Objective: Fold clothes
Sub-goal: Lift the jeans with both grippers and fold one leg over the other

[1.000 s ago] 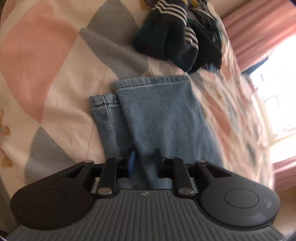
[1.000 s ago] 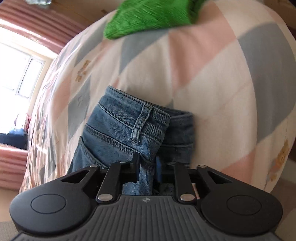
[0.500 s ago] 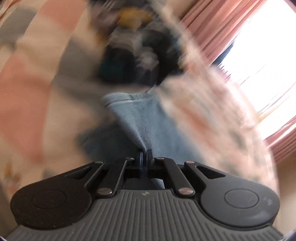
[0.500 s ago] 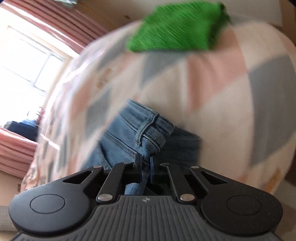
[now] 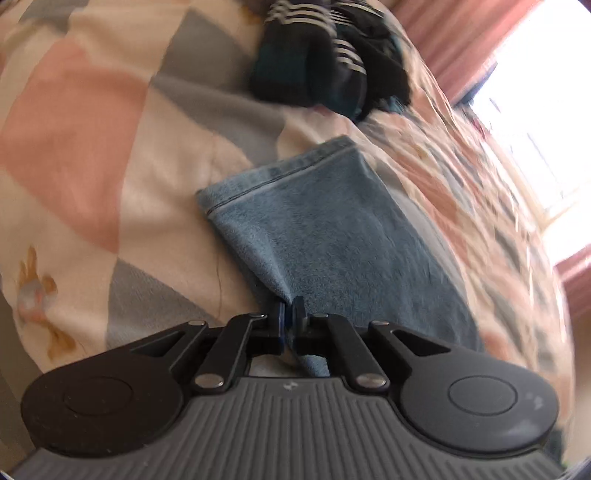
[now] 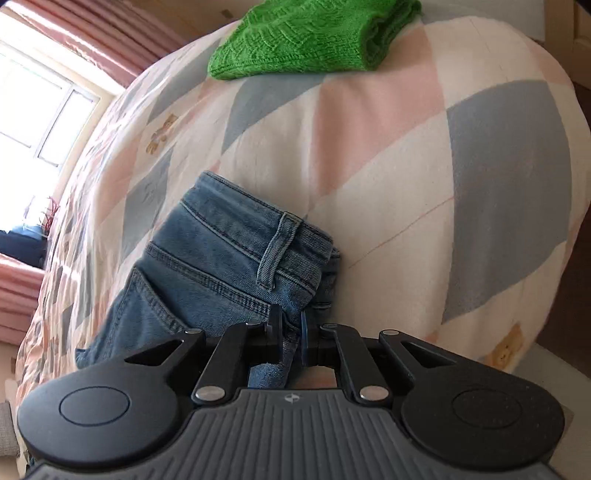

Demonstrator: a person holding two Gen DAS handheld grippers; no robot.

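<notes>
Two tongs each pinched one end of the same pair of jeans (image 6: 221, 266), which lay flat on the bed (image 6: 406, 166). The left tongs (image 5: 289, 314) were pressed together on a fold of pale, fuzzy inside-out denim at the leg (image 5: 332, 236); ahead of their tips the cloth widened to a stitched hem. Beyond that hem, further forward, sat a rumpled heap of dark clothes (image 5: 325, 62) with white stripes, soft and shapeless, blurred by motion. The right tongs (image 6: 291, 325) gripped the waistband end, where the denim was darker, with double seams, a belt loop (image 6: 277, 254) straight ahead of the tips and a pocket edge off to their left. Far ahead of the right tongs a folded green knit (image 6: 306, 37) lay thick and ribbed. The bed cover was smooth, printed with pink, grey and cream triangles. Pink pleated curtains (image 6: 74, 33) hung beside a bright window on the left.
</notes>
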